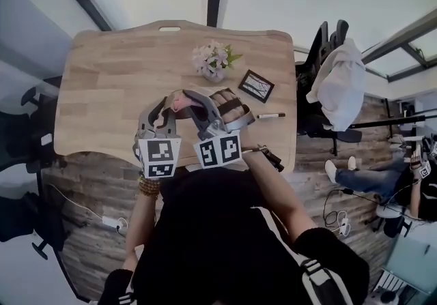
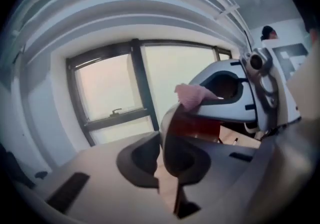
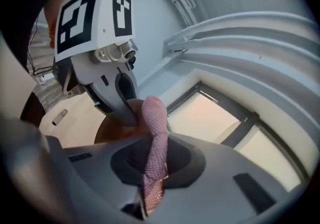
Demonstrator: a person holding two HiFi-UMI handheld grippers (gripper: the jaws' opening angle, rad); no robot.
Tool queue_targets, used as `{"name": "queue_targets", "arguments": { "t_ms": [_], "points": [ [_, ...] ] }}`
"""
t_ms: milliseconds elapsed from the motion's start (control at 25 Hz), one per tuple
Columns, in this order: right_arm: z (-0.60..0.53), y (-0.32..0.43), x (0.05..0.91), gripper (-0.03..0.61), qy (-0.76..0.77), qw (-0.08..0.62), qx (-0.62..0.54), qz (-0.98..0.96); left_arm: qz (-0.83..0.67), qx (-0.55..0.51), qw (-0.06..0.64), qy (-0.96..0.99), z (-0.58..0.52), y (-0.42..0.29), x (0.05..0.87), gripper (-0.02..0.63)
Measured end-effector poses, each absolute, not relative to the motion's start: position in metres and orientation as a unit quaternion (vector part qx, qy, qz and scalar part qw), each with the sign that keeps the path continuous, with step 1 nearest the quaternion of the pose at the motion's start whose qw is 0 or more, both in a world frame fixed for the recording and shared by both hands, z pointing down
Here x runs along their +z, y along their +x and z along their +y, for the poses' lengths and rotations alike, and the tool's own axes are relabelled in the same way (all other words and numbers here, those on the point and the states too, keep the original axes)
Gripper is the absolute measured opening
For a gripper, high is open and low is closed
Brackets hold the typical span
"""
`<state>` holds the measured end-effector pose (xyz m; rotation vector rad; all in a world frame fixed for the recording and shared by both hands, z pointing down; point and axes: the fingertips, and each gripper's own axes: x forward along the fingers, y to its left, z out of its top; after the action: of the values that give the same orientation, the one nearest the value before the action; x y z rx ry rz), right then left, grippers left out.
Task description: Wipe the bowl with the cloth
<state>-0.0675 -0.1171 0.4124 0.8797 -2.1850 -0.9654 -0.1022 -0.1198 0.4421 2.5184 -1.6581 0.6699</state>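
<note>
Both grippers are held together above the wooden table point(image 1: 109, 92), on the person's side of the vase of flowers point(image 1: 214, 61) and clear of it. The left gripper point(image 2: 161, 160) has its jaws clenched on the rim of a dark reddish-brown bowl point(image 2: 192, 128). The bowl is tipped up on its side off the tabletop, with its hollow turned toward the other tool. The right gripper point(image 3: 152, 165) is clamped on a pink mesh cloth point(image 3: 156, 133). The cloth runs up as a narrow fold from between the closed pads, and its free end stands at the bowl's edge. In the left gripper view that end seems to lie against the upper rim. From the head view the cloth shows as a pink patch between the two tools, nearer the person than the vase, and the bowl itself is mostly hidden there. The marker cubes of both grippers sit side by side at the table's near edge. A small dark-framed card point(image 1: 256, 85) lies just to the right of the vase. A pen point(image 1: 271, 116) lies beyond the card, toward the person. Farther right of the vase, off the table, an office chair point(image 1: 321, 44) has a white garment point(image 1: 338, 82) draped over it. A window fills the background of both gripper views.
</note>
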Motion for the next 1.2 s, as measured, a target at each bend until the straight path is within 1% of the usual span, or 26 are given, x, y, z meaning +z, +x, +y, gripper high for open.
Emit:
{"name": "queue_targets", "arguments": {
  "t_ms": [40, 80, 160, 240, 280, 320, 360, 400, 440, 520, 600, 640, 680, 720, 800, 840, 960, 1040, 1080, 1120, 1160, 1200],
  "points": [
    [-0.118, -0.069, 0.409, 0.021, 0.334, 0.291, -0.367, -0.818, -0.542, 0.191, 0.049, 0.817, -0.121, -0.104, 0.440, 0.024],
    [-0.118, -0.070, 0.405, 0.020, 0.343, 0.282, -0.364, -0.819, -0.546, 0.147, 0.088, 0.820, -0.122, -0.107, 0.437, 0.015],
    [-0.118, -0.072, 0.395, 0.020, 0.373, 0.250, -0.342, -0.825, -0.549, 0.051, 0.165, 0.818, -0.123, -0.114, 0.429, 0.019],
    [-0.119, -0.071, 0.384, 0.026, 0.409, 0.197, -0.289, -0.843, -0.540, -0.051, 0.239, 0.805, -0.122, -0.121, 0.420, 0.034],
    [-0.119, -0.069, 0.380, 0.026, 0.423, 0.168, -0.254, -0.853, -0.533, -0.094, 0.269, 0.797, -0.122, -0.124, 0.417, 0.044],
    [-0.121, -0.066, 0.377, 0.026, 0.431, 0.143, -0.220, -0.863, -0.529, -0.119, 0.283, 0.792, -0.121, -0.126, 0.416, 0.046],
    [-0.122, -0.063, 0.378, 0.027, 0.431, 0.128, -0.192, -0.872, -0.528, -0.122, 0.281, 0.792, -0.121, -0.127, 0.416, 0.046],
    [-0.123, -0.062, 0.381, 0.026, 0.424, 0.127, -0.179, -0.879, -0.531, -0.097, 0.265, 0.799, -0.121, -0.126, 0.419, 0.046],
    [-0.123, -0.061, 0.388, 0.025, 0.410, 0.142, -0.187, -0.881, -0.533, -0.043, 0.235, 0.811, -0.120, -0.123, 0.426, 0.045],
    [-0.118, -0.060, 0.407, 0.020, 0.370, 0.200, -0.254, -0.871, -0.523, 0.122, 0.143, 0.831, -0.118, -0.112, 0.447, 0.025],
    [-0.111, -0.060, 0.418, 0.020, 0.333, 0.248, -0.322, -0.851, -0.504, 0.258, 0.051, 0.823, -0.115, -0.098, 0.462, 0.048],
    [-0.109, -0.060, 0.419, 0.020, 0.321, 0.263, -0.346, -0.842, -0.500, 0.290, 0.028, 0.816, -0.114, -0.093, 0.465, 0.061],
    [-0.108, -0.060, 0.419, 0.020, 0.312, 0.272, -0.361, -0.836, -0.499, 0.297, 0.027, 0.814, -0.113, -0.091, 0.466, 0.064],
    [-0.108, -0.060, 0.418, 0.020, 0.307, 0.274, -0.366, -0.835, -0.498, 0.282, 0.047, 0.819, -0.113, -0.090, 0.465, 0.064],
    [-0.110, -0.058, 0.413, 0.020, 0.318, 0.246, -0.338, -0.851, -0.498, 0.198, 0.122, 0.835, -0.114, -0.093, 0.456, 0.035],
    [-0.111, -0.056, 0.408, 0.020, 0.332, 0.220, -0.310, -0.863, -0.501, 0.148, 0.158, 0.838, -0.116, -0.095, 0.449, 0.029],
    [-0.114, -0.049, 0.386, 0.029, 0.375, 0.121, -0.212, -0.895, -0.512, -0.001, 0.234, 0.826, -0.118, -0.103, 0.426, 0.029],
    [-0.116, -0.043, 0.372, 0.025, 0.387, 0.078, -0.173, -0.902, -0.505, -0.099, 0.273, 0.813, -0.117, -0.105, 0.412, 0.036],
    [-0.117, -0.041, 0.371, 0.025, 0.389, 0.074, -0.161, -0.904, -0.500, -0.119, 0.275, 0.813, -0.116, -0.104, 0.411, 0.044],
    [-0.118, -0.040, 0.376, 0.025, 0.389, 0.083, -0.154, -0.904, -0.495, -0.110, 0.264, 0.820, -0.115, -0.102, 0.412, 0.056],
    [-0.119, -0.039, 0.384, 0.021, 0.386, 0.104, -0.158, -0.903, -0.493, -0.074, 0.237, 0.834, -0.114, -0.100, 0.415, 0.063],
    [-0.119, -0.040, 0.392, 0.020, 0.379, 0.135, -0.178, -0.898, -0.492, -0.019, 0.195, 0.848, -0.112, -0.098, 0.418, 0.064]
  ]
}}
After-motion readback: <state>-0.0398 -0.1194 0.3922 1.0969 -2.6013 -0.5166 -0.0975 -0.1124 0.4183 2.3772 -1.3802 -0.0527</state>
